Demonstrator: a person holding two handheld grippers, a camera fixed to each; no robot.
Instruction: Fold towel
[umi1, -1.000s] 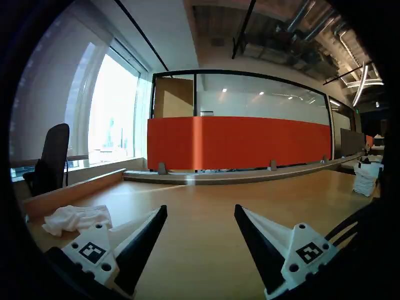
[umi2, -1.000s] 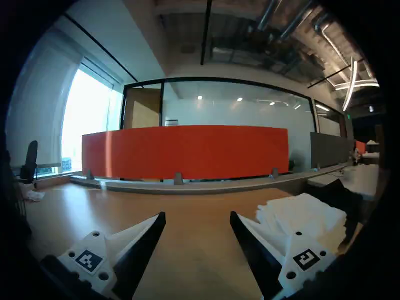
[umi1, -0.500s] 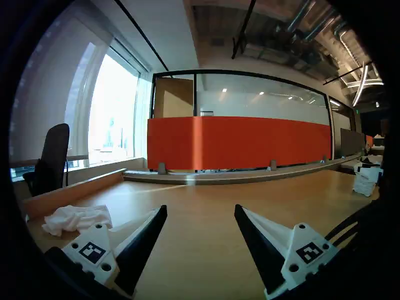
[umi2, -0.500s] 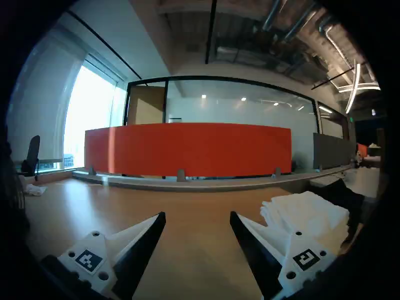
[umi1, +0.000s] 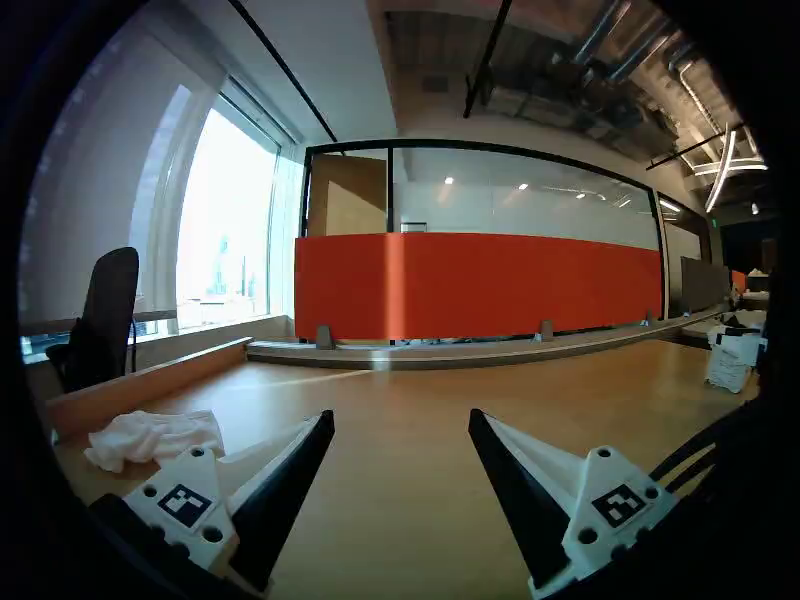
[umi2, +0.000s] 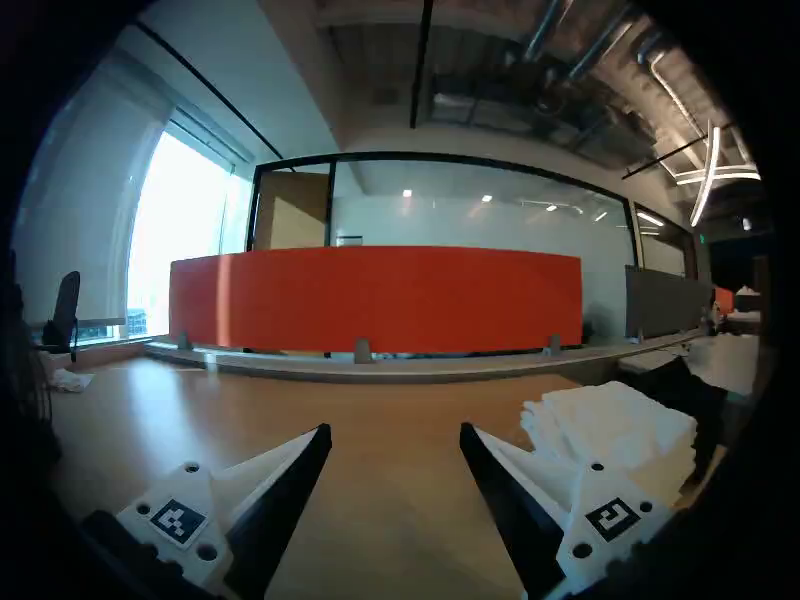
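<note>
My left gripper (umi1: 398, 414) hangs open and empty over the table (umi1: 560, 390), with the crumpled towel (umi1: 155, 437) near the table's left edge. My right gripper (umi2: 393, 428) is open too, and a folded towel stack (umi2: 615, 430) sits on the table's right side.

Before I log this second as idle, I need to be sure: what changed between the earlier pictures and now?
The right gripper shifted slightly at first, so the orange divider and the folded towel stack sit a touch higher in its view, then held. Nothing was grasped or released. The left gripper, the crumpled towel and the table stayed put; both jaws remain open and empty.
</note>
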